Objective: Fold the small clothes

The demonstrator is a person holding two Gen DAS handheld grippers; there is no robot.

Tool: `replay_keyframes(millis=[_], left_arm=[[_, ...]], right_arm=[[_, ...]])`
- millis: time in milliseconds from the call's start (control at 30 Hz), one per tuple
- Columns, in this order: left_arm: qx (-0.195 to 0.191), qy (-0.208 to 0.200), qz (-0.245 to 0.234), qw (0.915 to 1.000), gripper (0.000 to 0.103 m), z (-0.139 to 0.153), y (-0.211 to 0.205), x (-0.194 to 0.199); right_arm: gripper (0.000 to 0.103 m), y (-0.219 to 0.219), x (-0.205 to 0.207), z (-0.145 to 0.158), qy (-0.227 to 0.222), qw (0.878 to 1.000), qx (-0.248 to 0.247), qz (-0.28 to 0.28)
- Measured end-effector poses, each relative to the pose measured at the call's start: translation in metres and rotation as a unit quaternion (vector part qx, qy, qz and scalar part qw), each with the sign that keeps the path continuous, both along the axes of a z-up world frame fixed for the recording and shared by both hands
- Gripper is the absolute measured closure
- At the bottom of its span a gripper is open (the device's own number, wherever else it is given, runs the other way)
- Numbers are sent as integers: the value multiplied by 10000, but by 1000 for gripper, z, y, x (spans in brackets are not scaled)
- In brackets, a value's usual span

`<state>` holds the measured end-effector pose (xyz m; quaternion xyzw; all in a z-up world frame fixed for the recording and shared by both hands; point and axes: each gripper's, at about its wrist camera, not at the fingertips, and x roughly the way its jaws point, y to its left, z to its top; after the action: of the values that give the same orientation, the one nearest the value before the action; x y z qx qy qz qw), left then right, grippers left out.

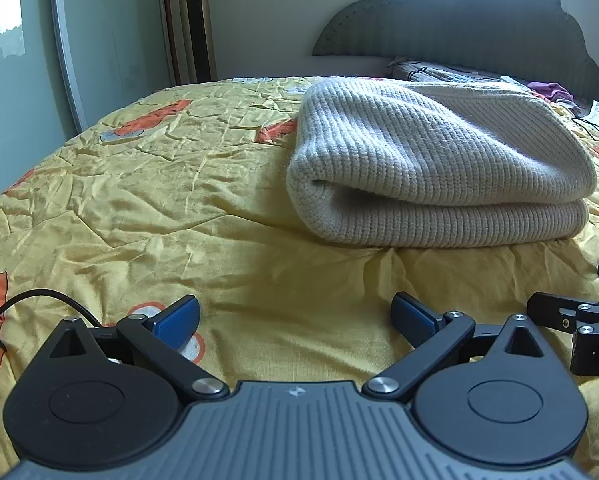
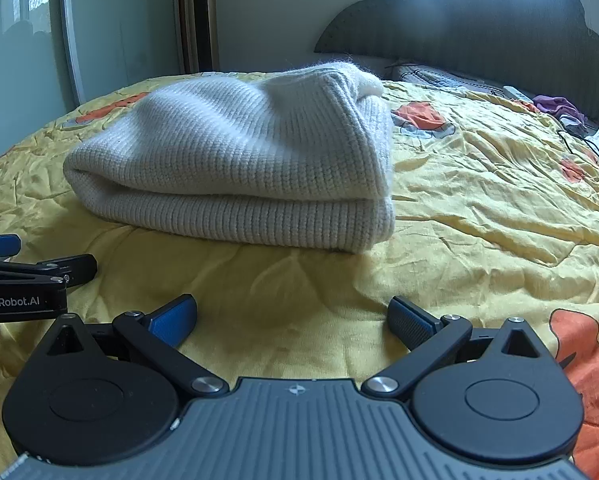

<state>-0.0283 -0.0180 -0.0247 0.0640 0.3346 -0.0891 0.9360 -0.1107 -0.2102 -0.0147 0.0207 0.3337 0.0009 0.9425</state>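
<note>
Cream knit sweater (image 1: 439,164) folded into a thick stacked bundle, lying on yellow patterned bedspread (image 1: 139,208), ahead of both tools and apart from them. Rounded fold edge facing the cameras, top layer bulging, not flat. Probably fold done or nearly so; bulge maybe needing a press, judging only from the shape.

Left gripper (image 1: 295,320) low over the bedspread, blue pads spread wide, nothing between. Right gripper (image 2: 292,320) same: fingers apart, empty, hovering near the cloth surface. Both short of the sweater, no contact. Sitting side by side, each visible at the edge of the other's view; likely pulled back so the bundle stays undisturbed, or staged for a final fold or tidy.

Behind: dark cloud-shaped headboard (image 1: 479,20), tall gold tower appliance (image 1: 195,20) against the wall, purple cloth (image 2: 559,106) and a black cable (image 2: 583,148) near the pillow end, well apart from the sweater. Bedspread wrinkled, could drag under the bundle if slid.
</note>
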Motion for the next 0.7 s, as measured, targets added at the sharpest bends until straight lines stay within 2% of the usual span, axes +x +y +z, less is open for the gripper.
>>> replay_keyframes(millis=[700], left_arm=[[-101,51,6,9999,0,-2,3,1]], right_arm=[[0,1,-2,0,-29,10000,-69,42]])
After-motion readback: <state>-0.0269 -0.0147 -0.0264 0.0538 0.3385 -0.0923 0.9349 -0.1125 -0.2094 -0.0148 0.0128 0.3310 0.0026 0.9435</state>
